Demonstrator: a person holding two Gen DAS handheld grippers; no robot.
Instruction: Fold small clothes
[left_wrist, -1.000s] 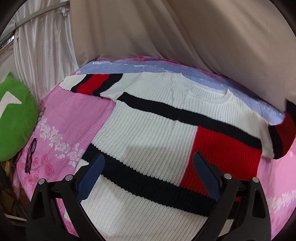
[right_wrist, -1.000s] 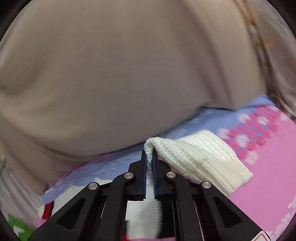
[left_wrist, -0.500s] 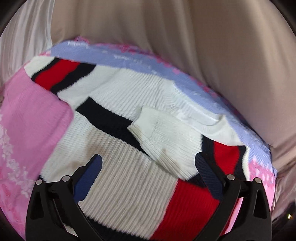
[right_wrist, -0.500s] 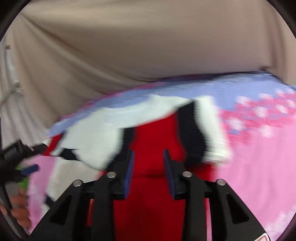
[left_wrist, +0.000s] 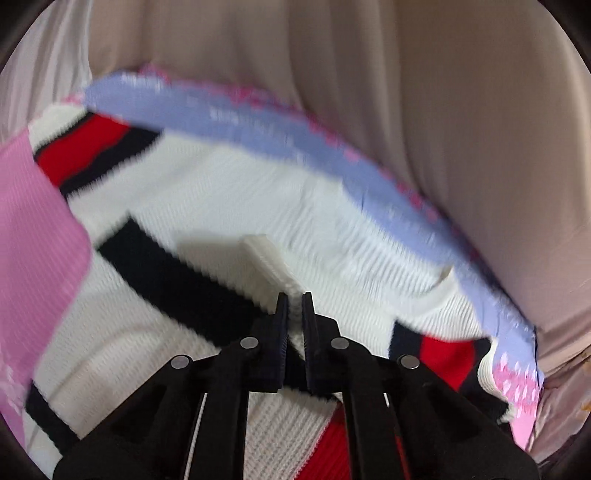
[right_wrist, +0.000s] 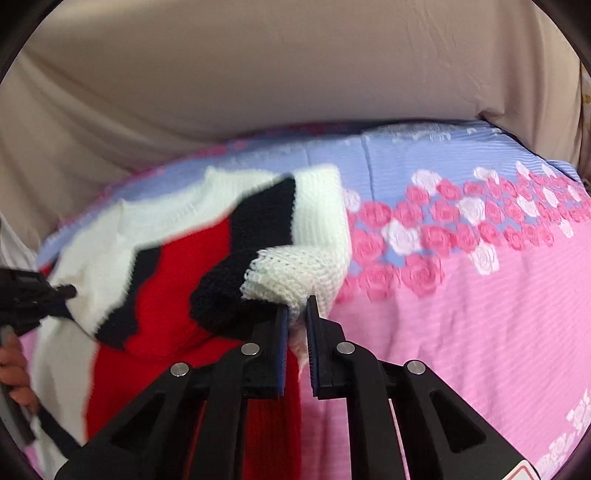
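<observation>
Two tongs are engaged on one sweater (left_wrist: 229, 206), which lies spread on the bed (right_wrist: 461, 302) over a pink and lilac floral sheet. Left tongs (left_wrist: 292, 295) have just closed and pinch a white knit fold near the sweater's middle, beside a black stripe. Right tongs (right_wrist: 297, 308) have just closed as well, gripping the white cuff (right_wrist: 291, 273) of the right sleeve, which is bunched and lifted over the red panel. A hand (right_wrist: 14, 373) holding the other tool shows at the left edge of the right view. Judgement: the step in hand is folding the right sleeve across the body. To do it well, the right tongs should carry the cuff level across the chest without dragging the body cloth, while the left tongs hold their pinch as an anchor. Risk: a thin bite on loose knit may slip; release only once the sleeve lies flat.
</observation>
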